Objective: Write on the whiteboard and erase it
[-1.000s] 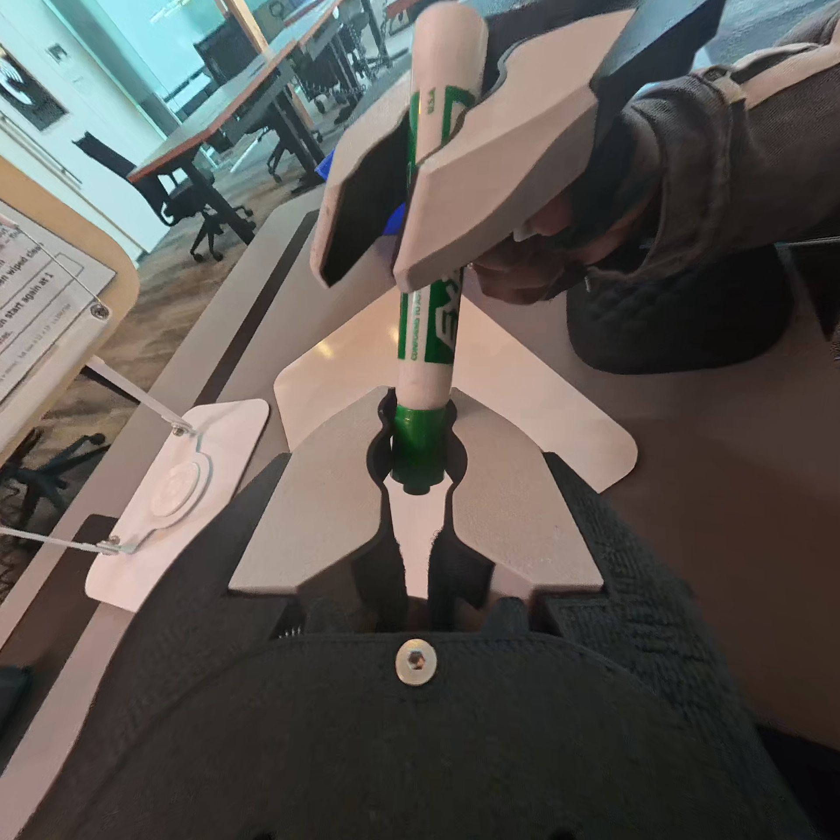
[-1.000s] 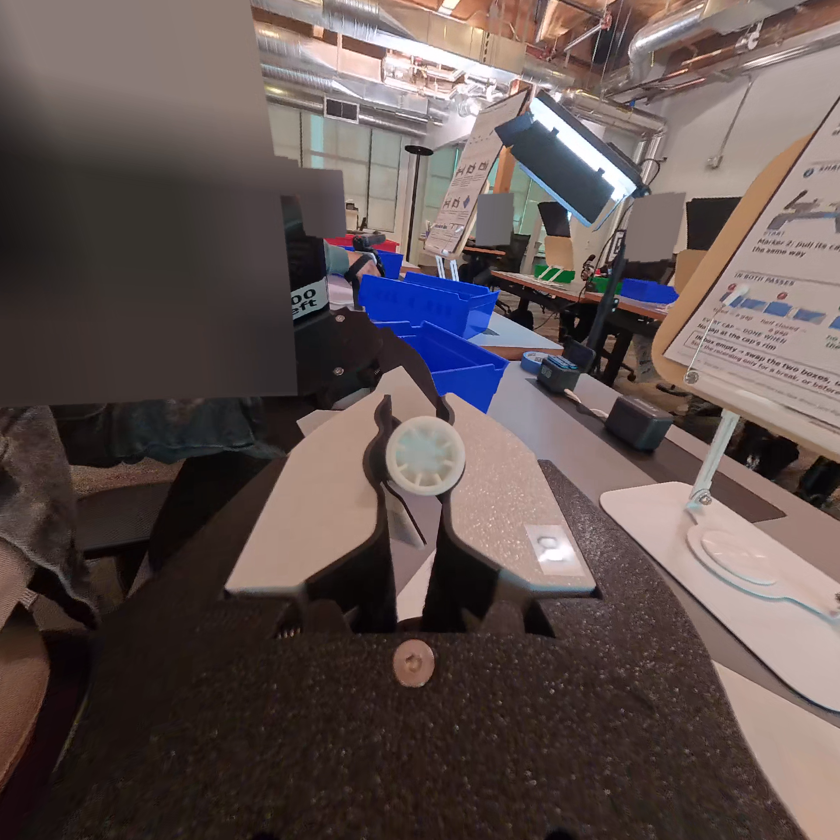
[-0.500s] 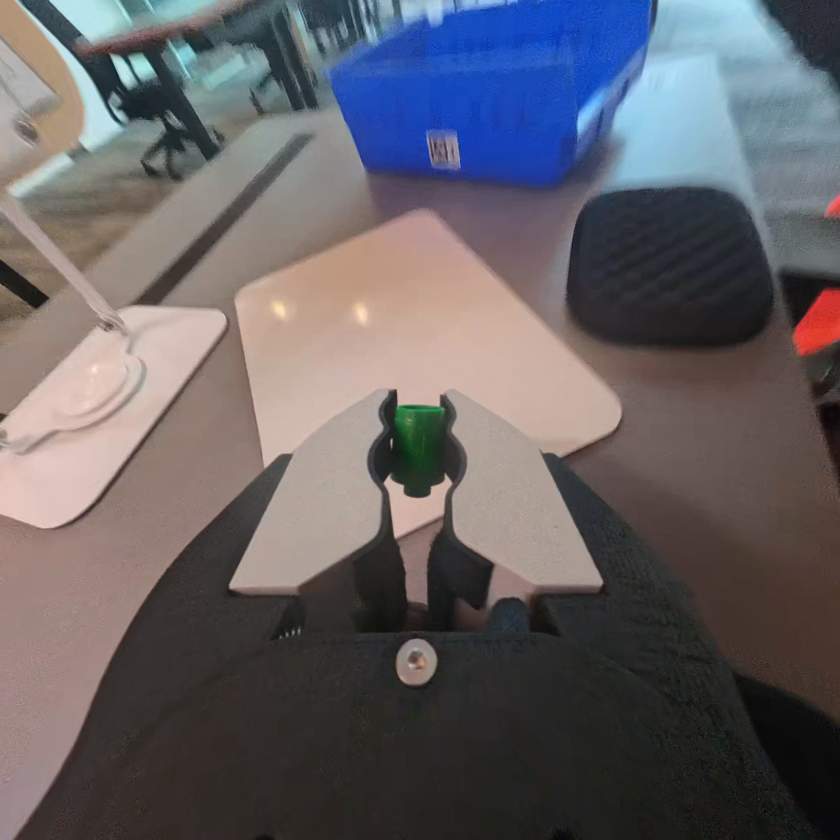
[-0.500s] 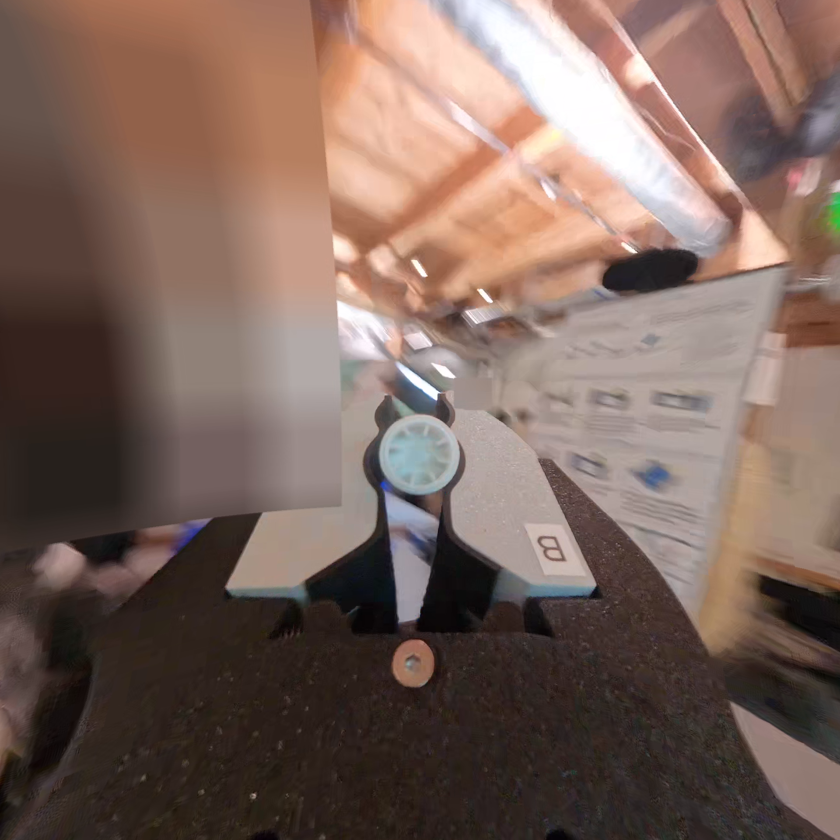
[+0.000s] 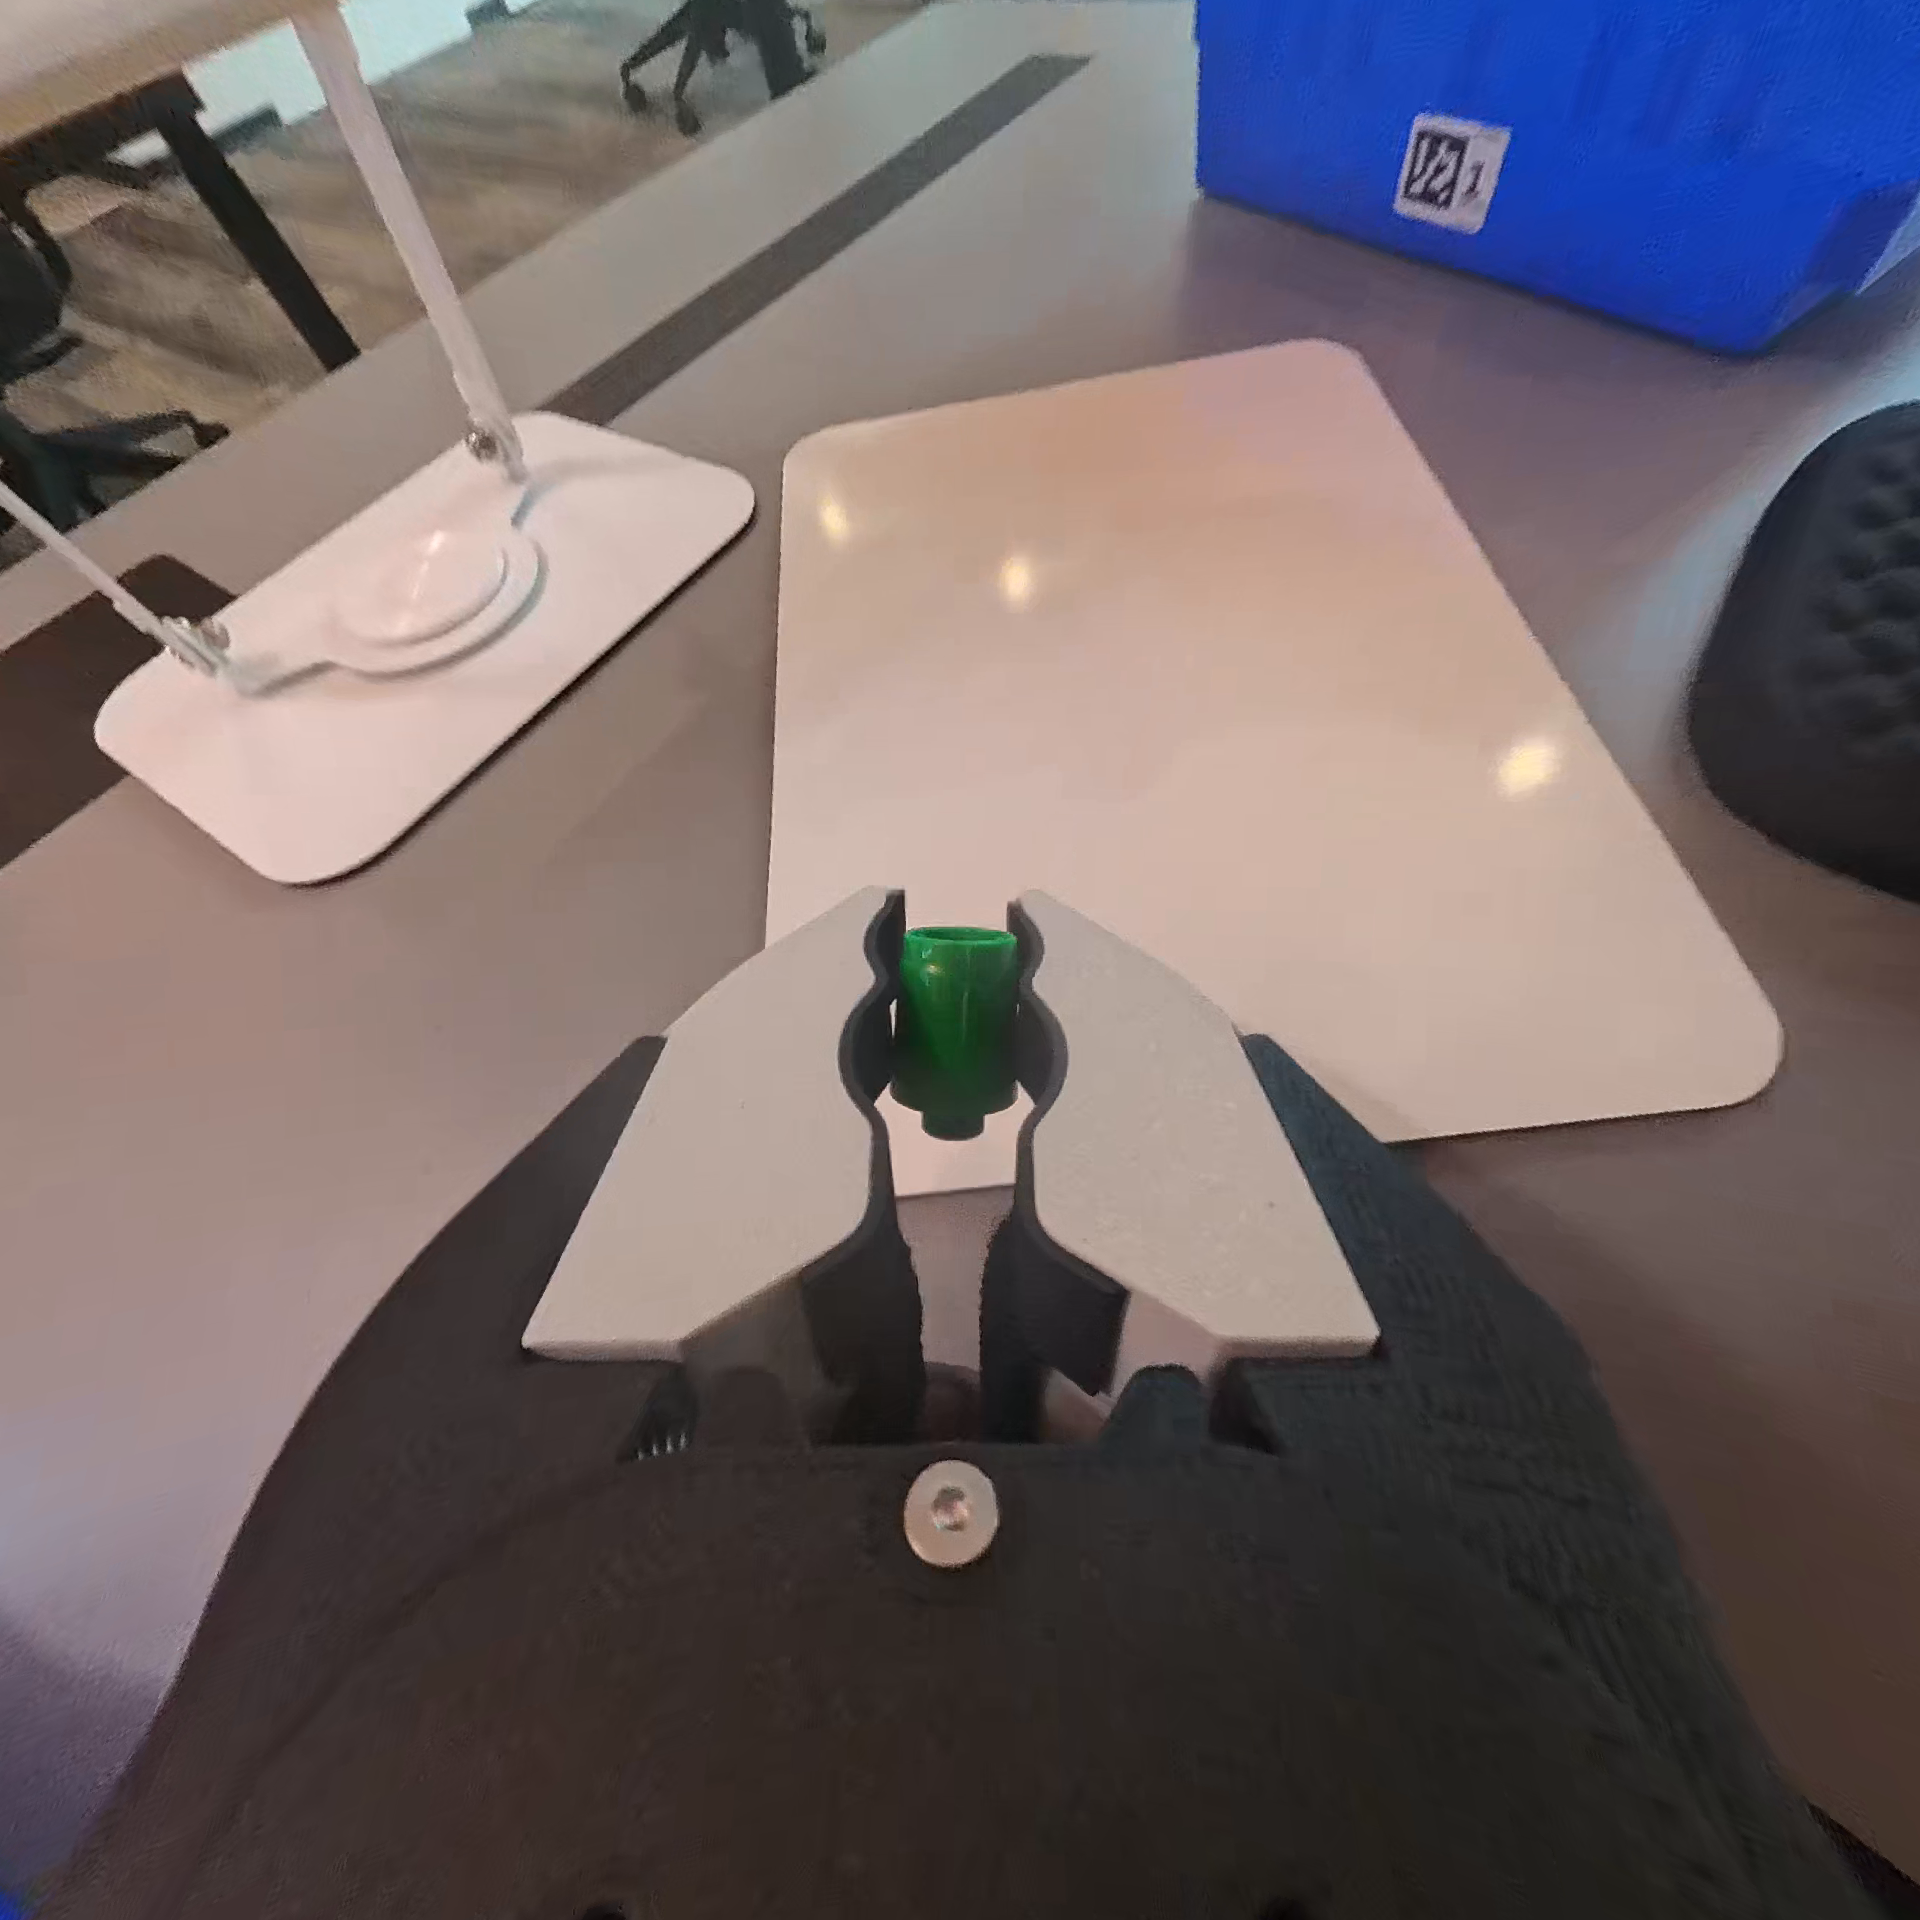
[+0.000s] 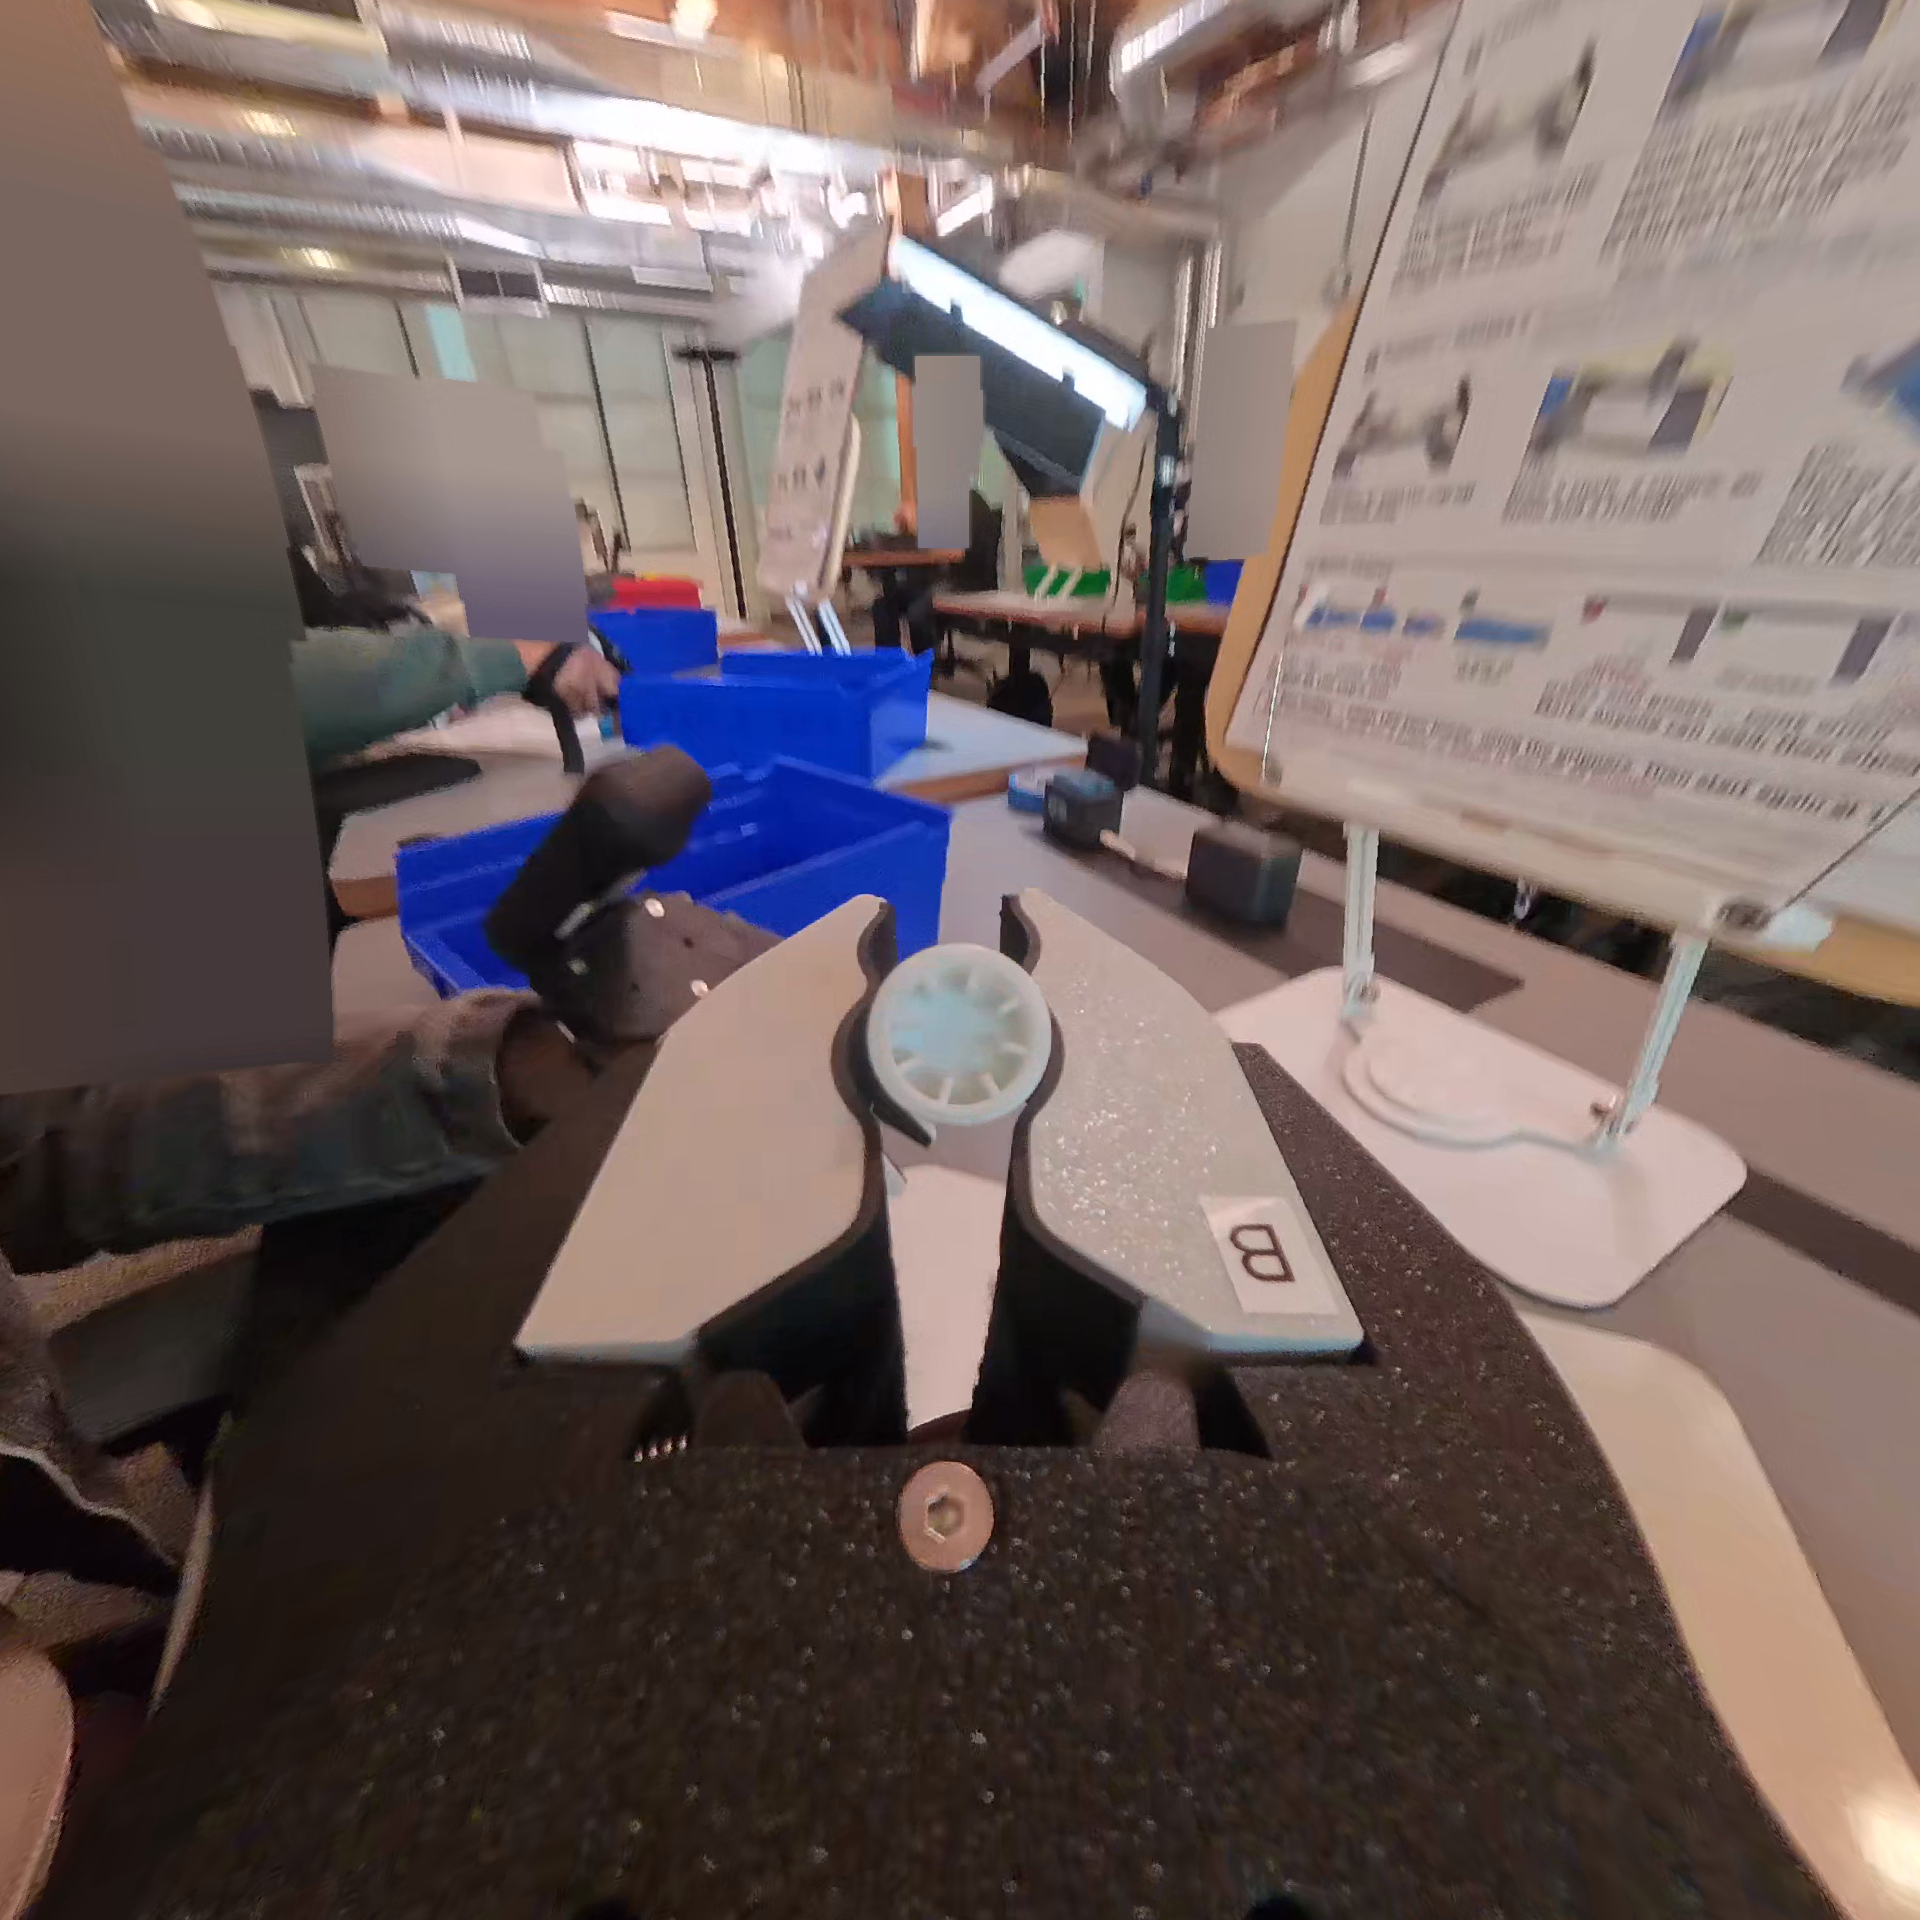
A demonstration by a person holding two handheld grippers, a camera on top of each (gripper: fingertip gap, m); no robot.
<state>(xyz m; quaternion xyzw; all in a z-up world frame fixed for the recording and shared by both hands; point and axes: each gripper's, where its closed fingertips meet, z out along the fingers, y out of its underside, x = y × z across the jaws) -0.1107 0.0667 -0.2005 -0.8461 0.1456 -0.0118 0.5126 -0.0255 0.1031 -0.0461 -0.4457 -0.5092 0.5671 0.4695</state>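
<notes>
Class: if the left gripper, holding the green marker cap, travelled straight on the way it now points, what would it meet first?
Probably the white whiteboard lying flat on the grey table: the left gripper tilts down over its near edge. Exact depth is unclear.

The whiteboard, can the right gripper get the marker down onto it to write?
Probably yes. The right gripper is shut on the marker, and the whiteboard lies flat and bare on the table. The left gripper holds only the green cap over the near edge, so most of the surface looks free.
</notes>
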